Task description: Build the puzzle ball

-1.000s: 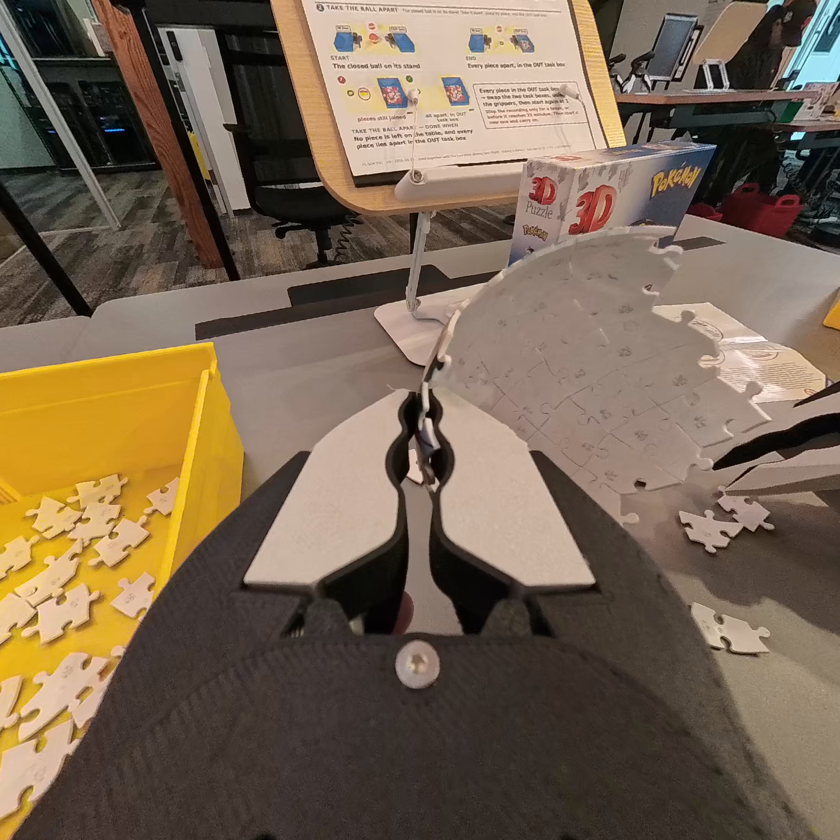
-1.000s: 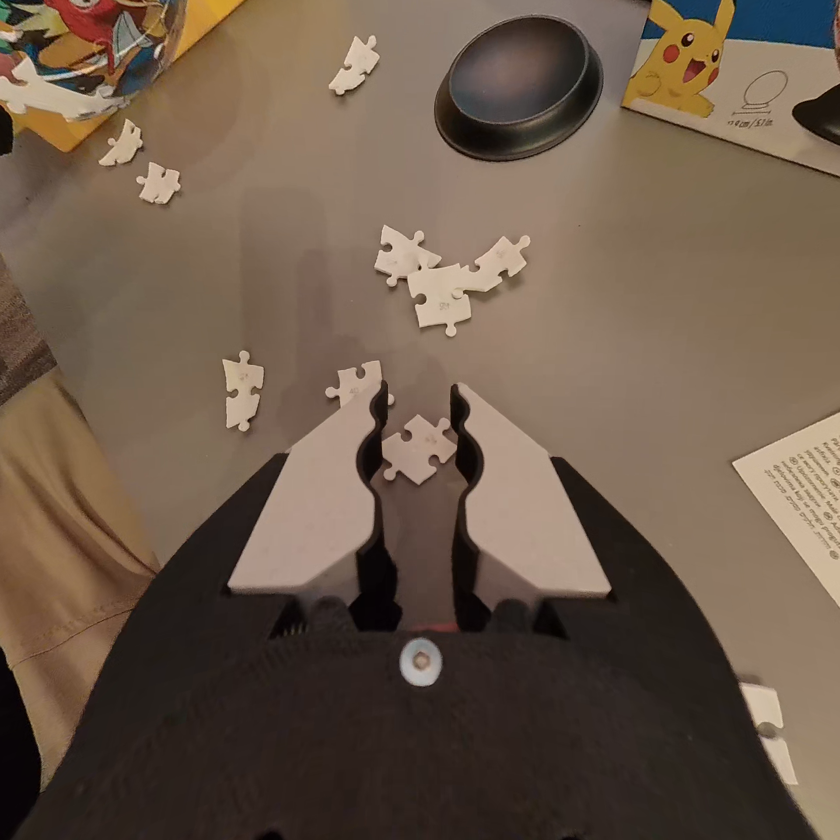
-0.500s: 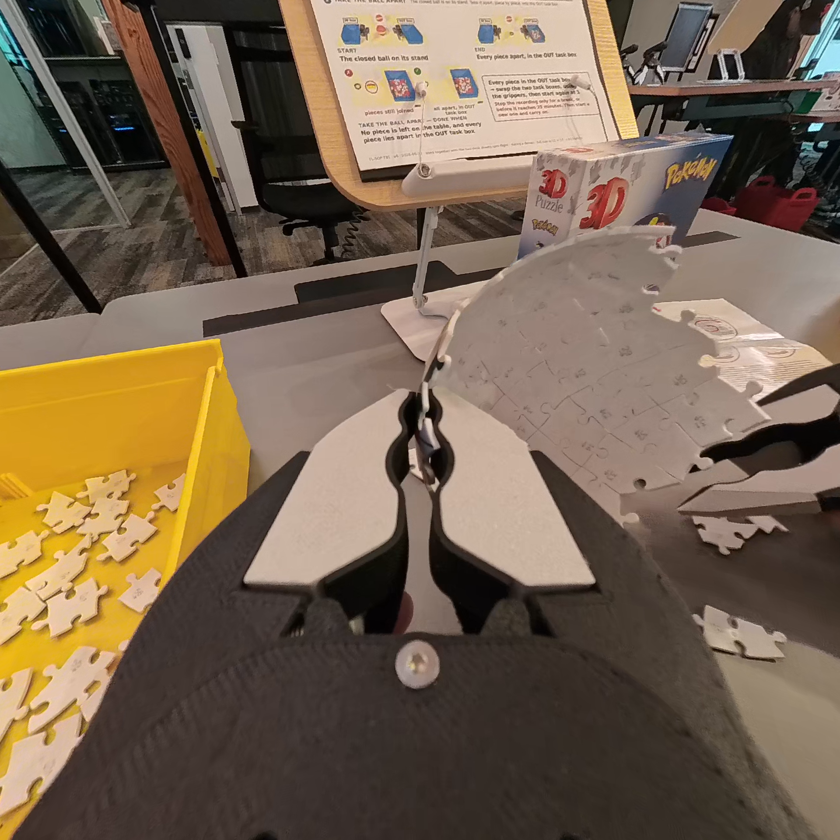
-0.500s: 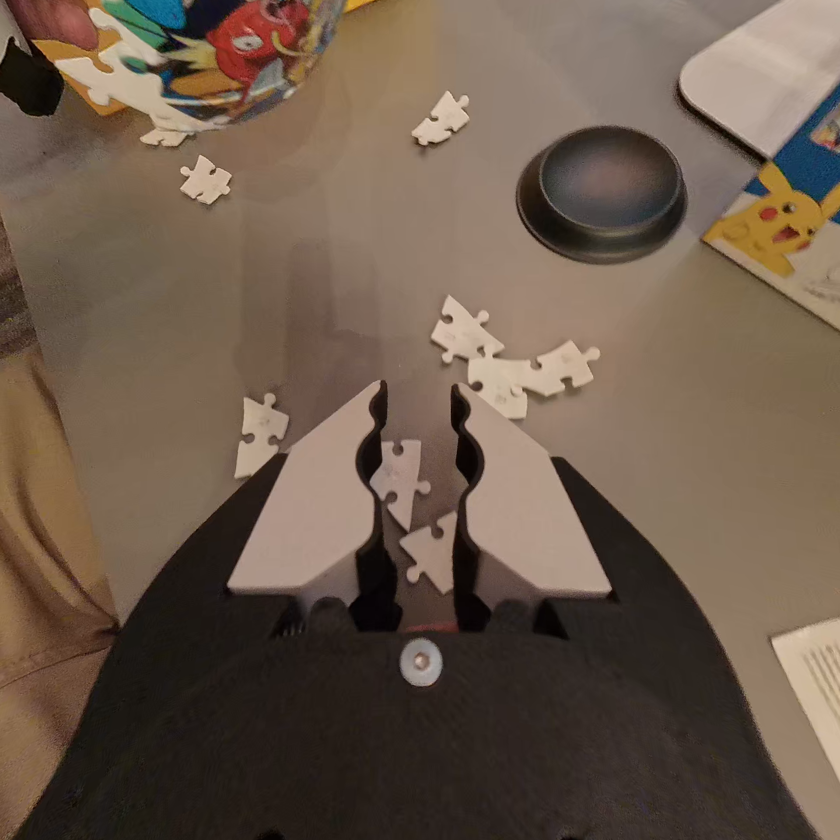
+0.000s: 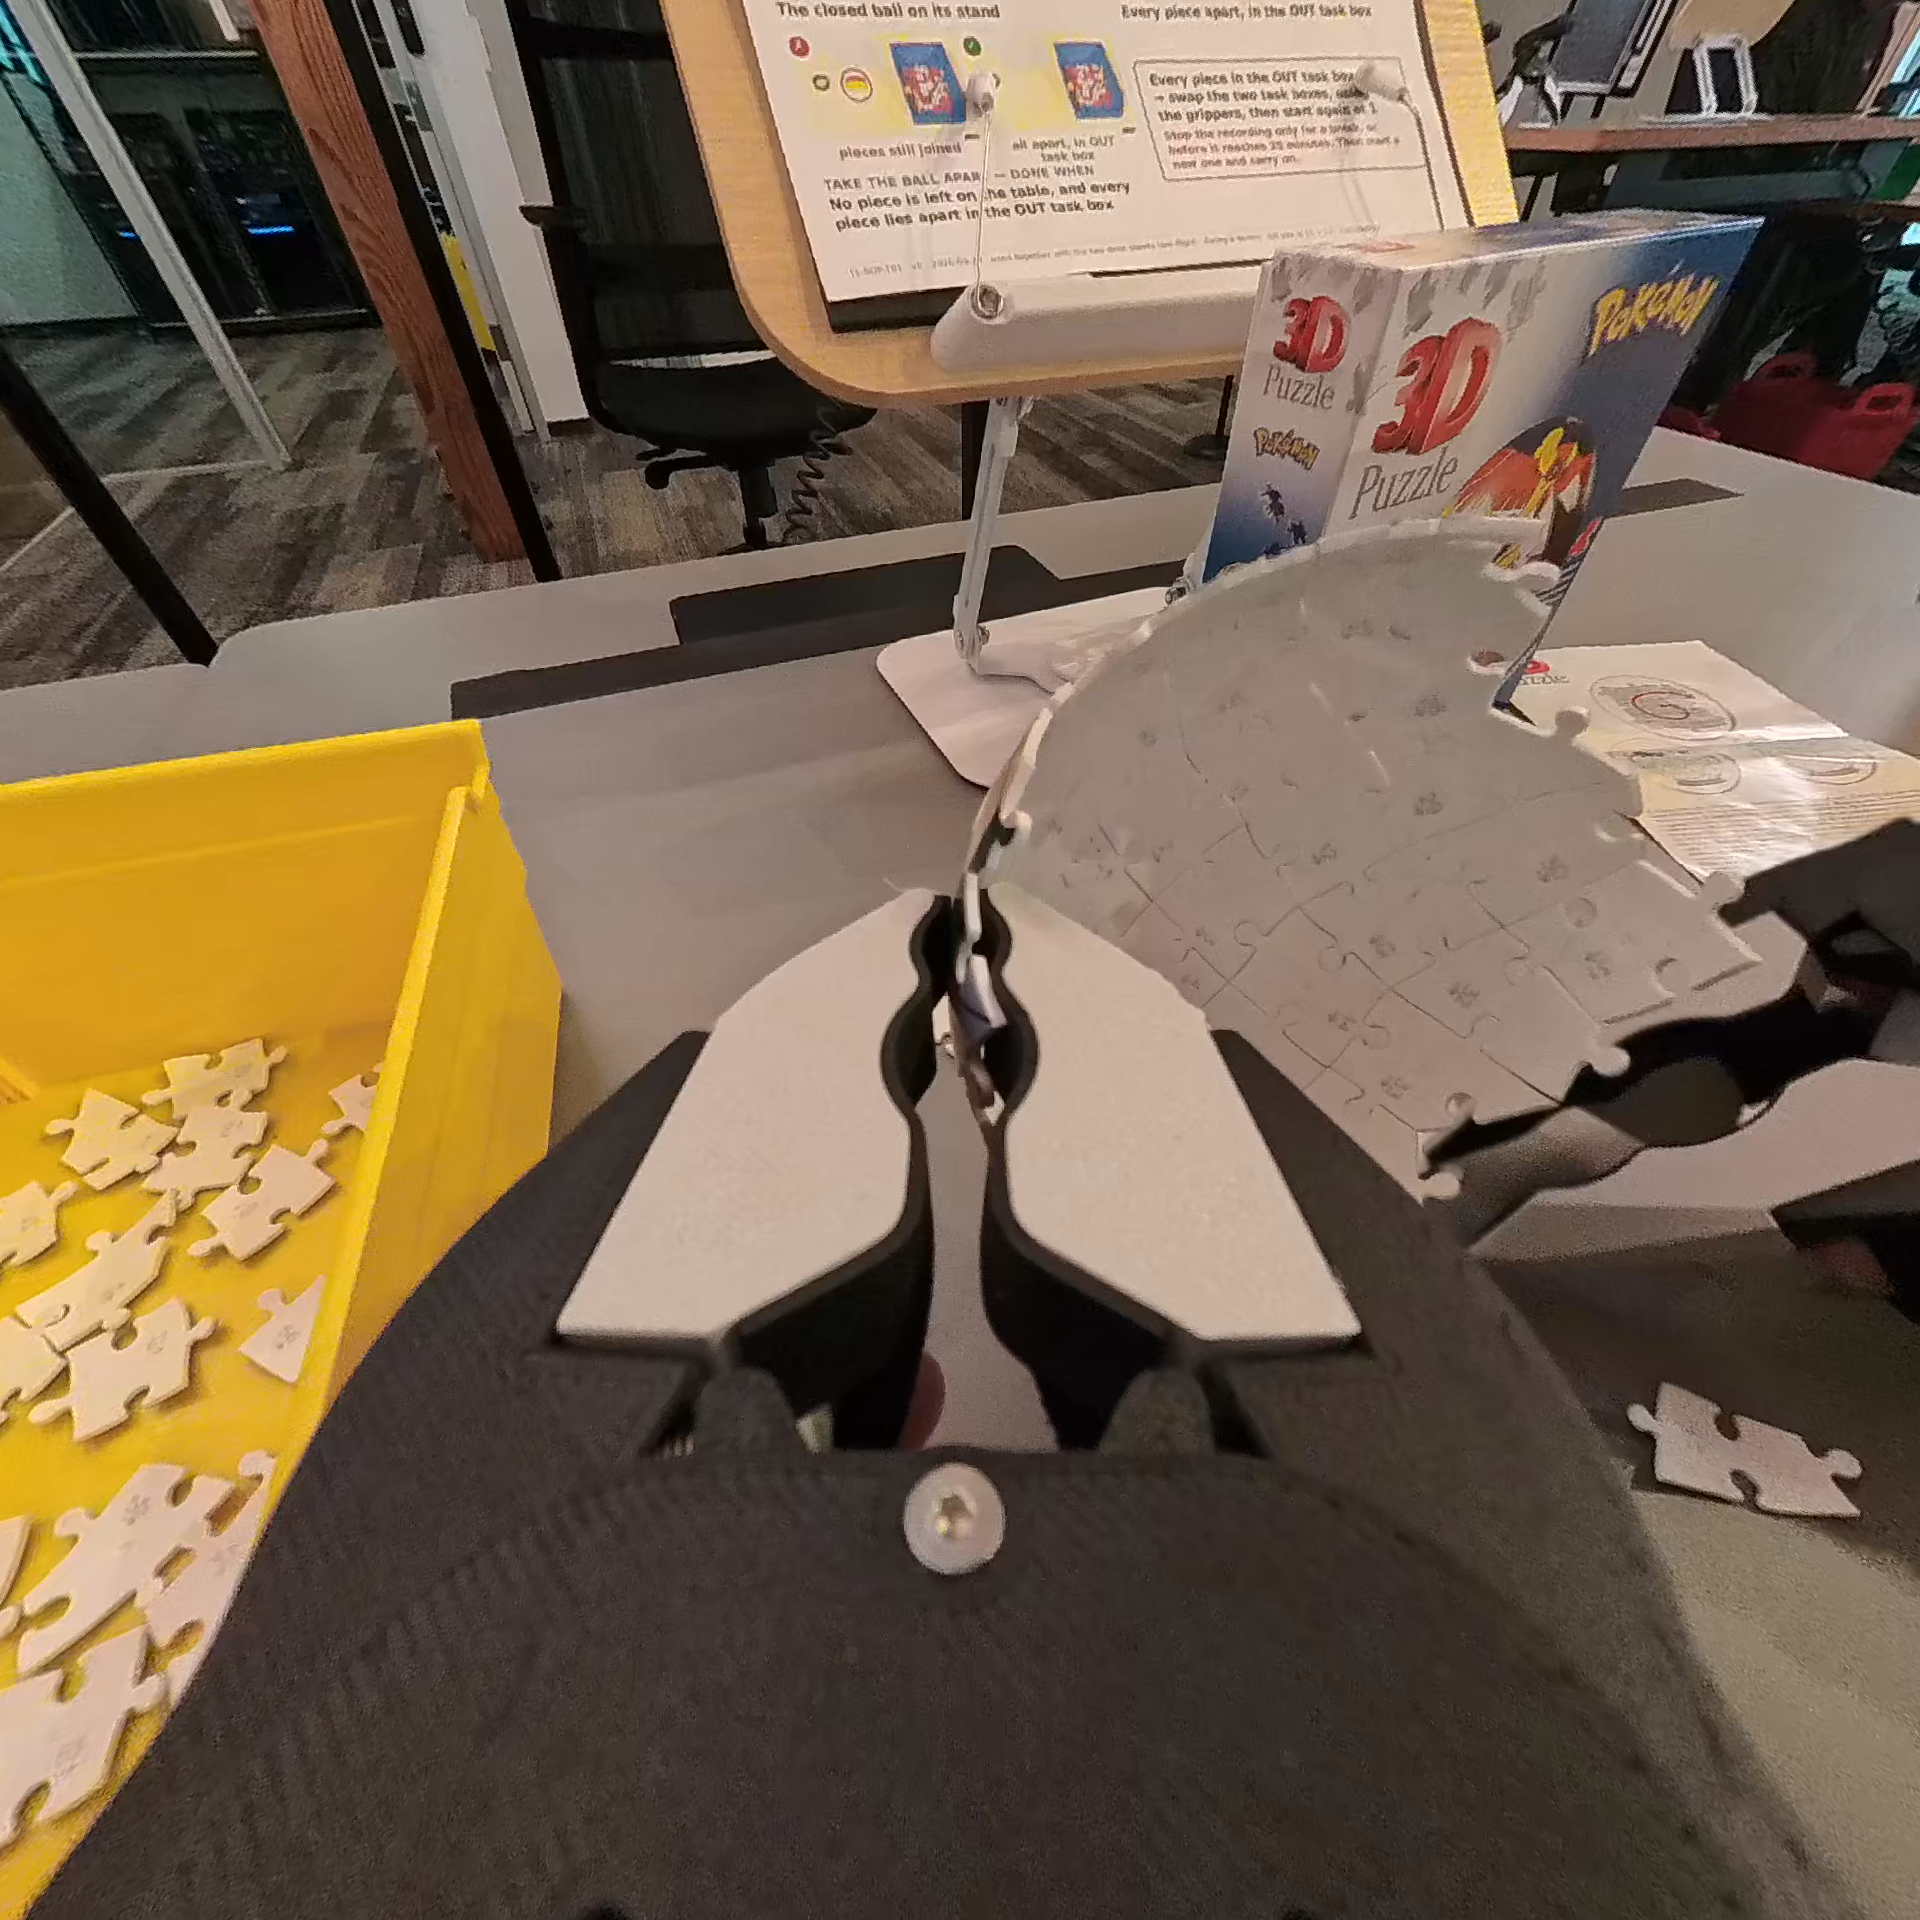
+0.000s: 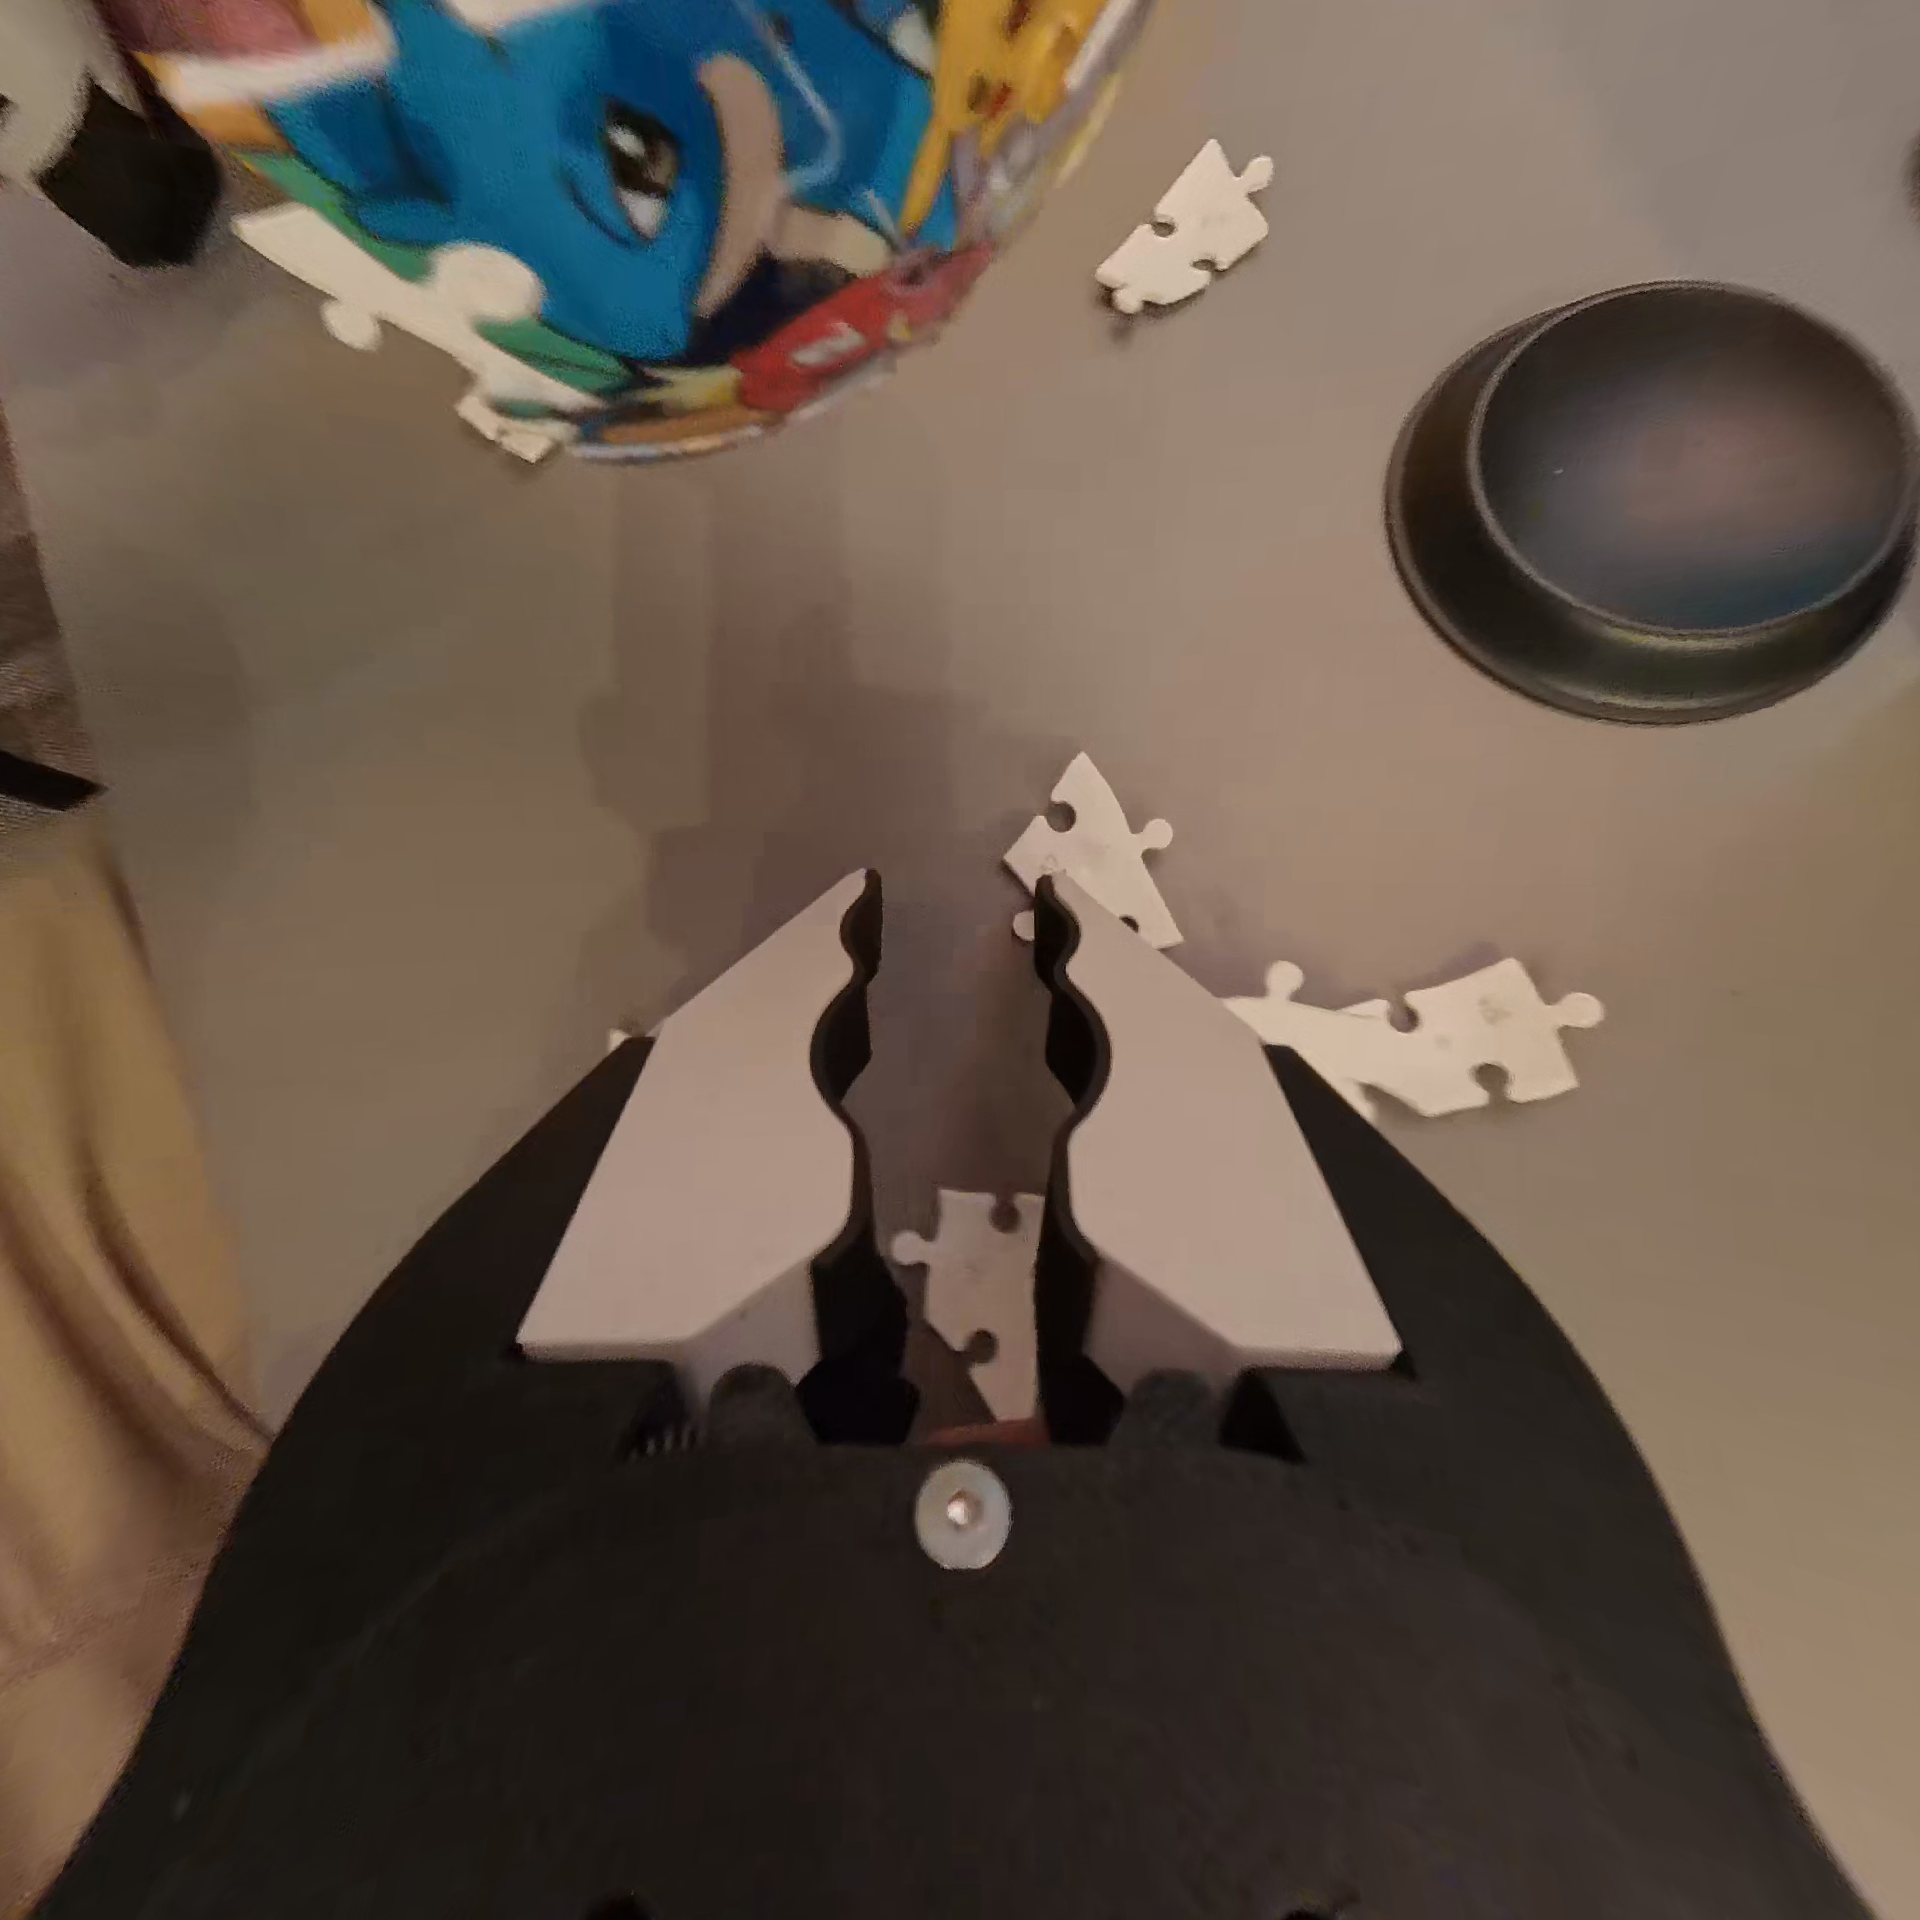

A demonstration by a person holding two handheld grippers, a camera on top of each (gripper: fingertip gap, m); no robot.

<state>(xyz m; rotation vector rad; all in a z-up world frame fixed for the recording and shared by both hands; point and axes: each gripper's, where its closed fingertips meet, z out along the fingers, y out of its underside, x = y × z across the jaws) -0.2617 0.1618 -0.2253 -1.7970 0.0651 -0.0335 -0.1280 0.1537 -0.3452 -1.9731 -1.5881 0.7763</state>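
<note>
left gripper [image 5: 961, 940]: black ribbed body, pale grey wedge fingers, wavy black inner pads, silver screw
right gripper [image 6: 956, 904]: same build
clothing: tan fabric [image 6: 94, 1195]

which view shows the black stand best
The right wrist view: the round black stand sits on the grey table at the right edge, seen from above with its dished top and rim plain, though it is cut slightly at the frame edge. The left wrist view shows none of it.
</note>
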